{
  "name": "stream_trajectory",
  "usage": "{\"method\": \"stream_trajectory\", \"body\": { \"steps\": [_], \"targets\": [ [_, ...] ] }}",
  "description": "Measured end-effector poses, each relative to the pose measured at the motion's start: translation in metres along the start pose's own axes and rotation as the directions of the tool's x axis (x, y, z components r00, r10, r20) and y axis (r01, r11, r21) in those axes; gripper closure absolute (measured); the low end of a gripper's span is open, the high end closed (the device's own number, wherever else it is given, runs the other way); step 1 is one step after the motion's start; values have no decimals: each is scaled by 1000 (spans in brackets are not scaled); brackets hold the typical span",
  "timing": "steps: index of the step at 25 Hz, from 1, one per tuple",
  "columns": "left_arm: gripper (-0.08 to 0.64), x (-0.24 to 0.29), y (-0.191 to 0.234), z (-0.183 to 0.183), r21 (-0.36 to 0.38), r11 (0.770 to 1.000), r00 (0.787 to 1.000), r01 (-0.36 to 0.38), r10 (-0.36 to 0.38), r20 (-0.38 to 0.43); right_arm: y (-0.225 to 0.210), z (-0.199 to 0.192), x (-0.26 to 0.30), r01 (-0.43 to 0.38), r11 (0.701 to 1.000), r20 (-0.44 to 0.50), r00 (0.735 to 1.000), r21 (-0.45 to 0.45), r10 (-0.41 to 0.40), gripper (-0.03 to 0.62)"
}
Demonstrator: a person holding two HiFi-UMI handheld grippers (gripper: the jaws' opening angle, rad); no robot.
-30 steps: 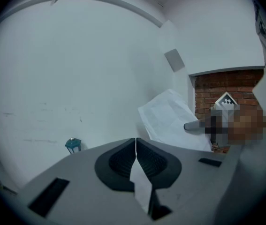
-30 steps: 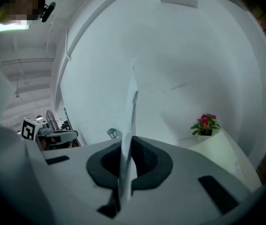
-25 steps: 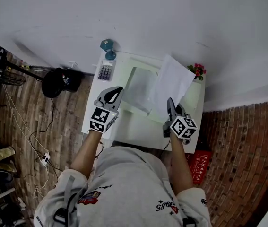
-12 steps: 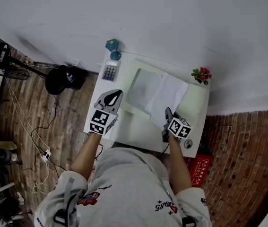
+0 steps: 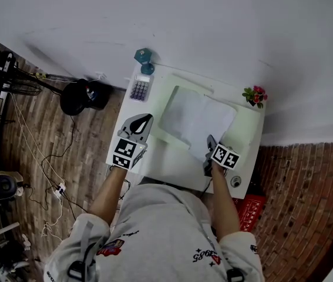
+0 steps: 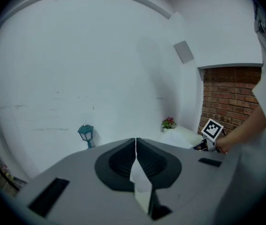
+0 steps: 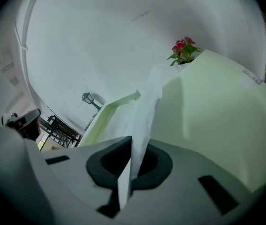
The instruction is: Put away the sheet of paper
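The white sheet of paper lies low across an open pale green folder on the white desk. My right gripper is shut on the sheet's near edge. In the right gripper view the paper rises from between the closed jaws and drapes toward the folder. My left gripper hovers over the desk's left part, beside the folder, shut with nothing in it. Its jaws meet along a thin seam in the left gripper view.
A teal lantern and a calculator stand at the desk's far left corner. A pot of red flowers sits at the far right corner. A small round object lies near the right front edge. A black bag and cables lie on the floor to the left.
The paper has come down from a raised, tilted position to lie almost flat over the folder. My right gripper has moved down and toward me with it. The left gripper has stayed put.
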State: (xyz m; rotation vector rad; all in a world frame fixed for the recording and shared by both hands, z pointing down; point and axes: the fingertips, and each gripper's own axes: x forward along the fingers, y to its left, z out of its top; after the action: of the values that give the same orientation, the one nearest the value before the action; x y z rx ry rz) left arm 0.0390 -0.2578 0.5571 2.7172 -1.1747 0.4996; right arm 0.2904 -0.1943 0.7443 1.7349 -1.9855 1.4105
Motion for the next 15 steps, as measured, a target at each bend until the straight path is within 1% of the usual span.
{"method": "stream_trajectory", "body": {
  "steps": [3, 5, 7, 11, 15],
  "targets": [
    [535, -1, 3, -4, -6, 1000, 1000, -8, 8, -26, 4, 1, 8, -19, 1000, -8, 1000, -21, 19, 586],
    [535, -2, 6, -4, -6, 1000, 1000, -14, 14, -18, 5, 1, 15, -24, 1000, -18, 1000, -19, 23, 586],
    [535, -2, 8, -4, -7, 1000, 1000, -20, 20, -8, 5, 1, 22, -33, 999, -32, 999, 0, 33, 586],
    [535, -3, 14, -8, -11, 999, 999, -33, 33, -16, 8, -1, 39, -63, 995, -60, 996, 74, 67, 586],
    [535, -3, 17, -11, -16, 999, 999, -37, 37, -36, 13, 0, 53, -67, 995, -76, 994, 74, 73, 580]
  ]
}}
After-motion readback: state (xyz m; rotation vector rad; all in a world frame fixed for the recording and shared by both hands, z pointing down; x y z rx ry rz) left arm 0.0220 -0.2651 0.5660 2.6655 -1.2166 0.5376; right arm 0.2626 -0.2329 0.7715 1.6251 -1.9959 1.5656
